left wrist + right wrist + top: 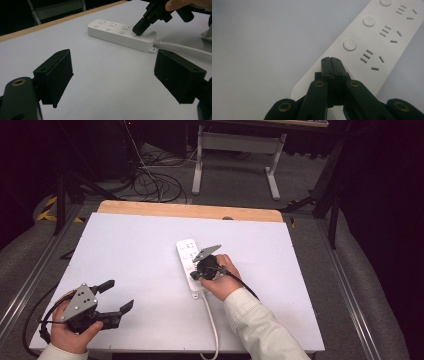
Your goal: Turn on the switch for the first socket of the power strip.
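Note:
A white power strip (pixel 188 261) with three sockets and three round buttons lies near the middle of the table, and its white cable (pixel 212 320) runs toward the front edge. My right gripper (pixel 194 275) is shut with nothing between its jaws. Its closed tips (pixel 331 60) sit on the strip (pixel 384 42) at the cable end, short of the nearest button. In the left gripper view those tips (pixel 139 28) touch the strip's (pixel 112 32) top. My left gripper (pixel 118 296) is held open at the front left, well away from the strip, its jaws (pixel 115 72) wide with nothing between them.
The white table top (pixel 125 250) has a wooden strip along its far edge (pixel 190 211). Beyond it on the floor lie loose cables (pixel 155 185) and a white table frame (pixel 235 150). Metal rails run along both sides of the table.

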A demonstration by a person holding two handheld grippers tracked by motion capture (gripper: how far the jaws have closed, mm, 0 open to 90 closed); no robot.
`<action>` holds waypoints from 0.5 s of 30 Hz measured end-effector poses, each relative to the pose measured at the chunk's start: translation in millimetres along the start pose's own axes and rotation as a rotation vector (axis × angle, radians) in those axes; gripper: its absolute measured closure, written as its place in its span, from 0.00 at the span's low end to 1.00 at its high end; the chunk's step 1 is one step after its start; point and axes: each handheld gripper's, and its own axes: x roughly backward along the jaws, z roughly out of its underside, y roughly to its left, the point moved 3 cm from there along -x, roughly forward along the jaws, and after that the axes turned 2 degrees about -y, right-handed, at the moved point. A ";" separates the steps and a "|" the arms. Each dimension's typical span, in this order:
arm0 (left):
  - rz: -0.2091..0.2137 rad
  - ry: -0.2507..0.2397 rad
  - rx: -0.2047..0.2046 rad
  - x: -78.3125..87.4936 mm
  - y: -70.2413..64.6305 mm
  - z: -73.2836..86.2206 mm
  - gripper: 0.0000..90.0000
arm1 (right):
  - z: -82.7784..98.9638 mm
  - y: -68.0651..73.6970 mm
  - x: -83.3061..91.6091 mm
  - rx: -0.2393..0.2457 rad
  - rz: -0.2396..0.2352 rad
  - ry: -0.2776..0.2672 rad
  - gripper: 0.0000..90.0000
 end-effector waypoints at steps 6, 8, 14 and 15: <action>0.004 0.000 0.009 -0.7 -0.9 0.4 0.17 | 0.3 -0.5 -0.2 0.002 0.000 -0.001 1.00; 0.002 0.001 0.002 -0.4 -0.2 0.2 0.17 | 0.3 -0.5 -0.3 0.001 0.001 -0.001 1.00; 0.003 0.002 -0.002 -1.1 -0.6 -0.1 0.17 | 0.2 -0.1 -0.7 0.001 0.001 0.004 1.00; 0.003 0.001 -0.001 -1.1 -0.7 -0.1 0.17 | 0.3 -0.1 -0.7 0.001 0.000 0.004 1.00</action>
